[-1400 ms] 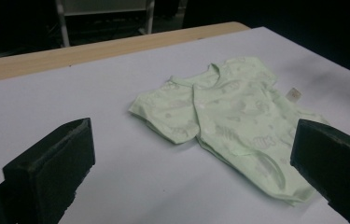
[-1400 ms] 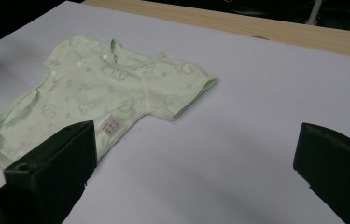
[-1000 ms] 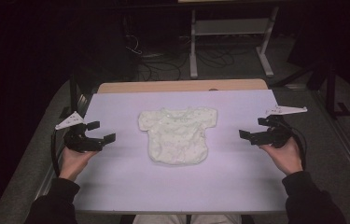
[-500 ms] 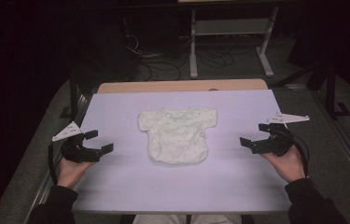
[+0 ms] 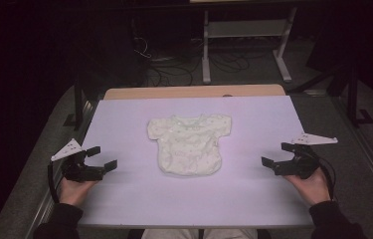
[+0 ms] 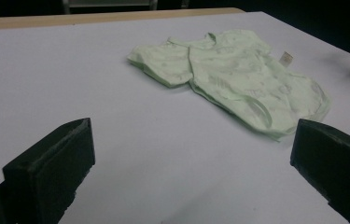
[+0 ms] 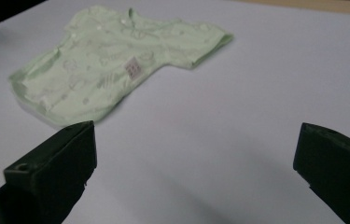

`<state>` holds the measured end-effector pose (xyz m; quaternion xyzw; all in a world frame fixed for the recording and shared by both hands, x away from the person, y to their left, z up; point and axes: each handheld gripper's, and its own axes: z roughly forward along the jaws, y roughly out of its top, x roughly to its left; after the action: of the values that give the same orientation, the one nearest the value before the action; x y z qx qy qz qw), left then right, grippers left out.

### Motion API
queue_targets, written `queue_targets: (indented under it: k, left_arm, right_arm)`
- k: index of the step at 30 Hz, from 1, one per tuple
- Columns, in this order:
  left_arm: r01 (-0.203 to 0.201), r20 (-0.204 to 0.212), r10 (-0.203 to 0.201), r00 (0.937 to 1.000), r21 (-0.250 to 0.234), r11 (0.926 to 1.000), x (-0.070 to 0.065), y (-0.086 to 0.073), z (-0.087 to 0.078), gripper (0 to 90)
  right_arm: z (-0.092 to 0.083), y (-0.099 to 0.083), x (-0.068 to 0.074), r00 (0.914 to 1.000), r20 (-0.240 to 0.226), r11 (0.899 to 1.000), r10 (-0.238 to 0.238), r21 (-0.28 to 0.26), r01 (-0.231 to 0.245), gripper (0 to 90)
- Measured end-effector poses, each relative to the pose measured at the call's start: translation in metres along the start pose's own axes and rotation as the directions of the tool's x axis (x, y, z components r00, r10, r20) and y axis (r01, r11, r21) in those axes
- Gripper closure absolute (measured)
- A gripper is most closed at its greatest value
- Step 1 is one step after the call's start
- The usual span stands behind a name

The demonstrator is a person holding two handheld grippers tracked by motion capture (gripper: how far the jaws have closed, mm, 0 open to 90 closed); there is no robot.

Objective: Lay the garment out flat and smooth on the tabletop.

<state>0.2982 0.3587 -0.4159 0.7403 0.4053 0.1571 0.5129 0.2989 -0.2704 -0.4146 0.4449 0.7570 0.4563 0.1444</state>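
A pale green baby shirt (image 5: 190, 144) lies flat in the middle of the white surface (image 5: 139, 199), with the left tongs (image 5: 101, 157) and right tongs (image 5: 273, 154) spread wide, well apart from it on either side.

A small pale green short-sleeved baby shirt (image 5: 190, 144) lies flat at the middle of the white surface (image 5: 189, 199). The left gripper (image 5: 100, 158) sits near the surface's left edge, the right gripper (image 5: 276, 155) near its right edge, both well apart from the shirt, jaws pointing inward.
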Motion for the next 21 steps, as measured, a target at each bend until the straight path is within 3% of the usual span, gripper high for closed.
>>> queue_targets:
  k: [10,21]
  left_arm:
    - [0.015,-0.042,-0.015,0.999,-0.012,0.9998,0.002,-0.018,-0.008,0.0]
    - [0.005,-0.04,-0.005,0.9992,-0.003,1.0,-0.002,-0.022,-0.009,0.0]
  right_arm:
    - [0.0,-0.018,0.006,0.9997,0.007,1.0,-0.024,0.008,0.024,0.0]
    - [-0.003,-0.032,0.01,0.9997,-0.003,1.0,-0.024,0.001,0.024,0.0]
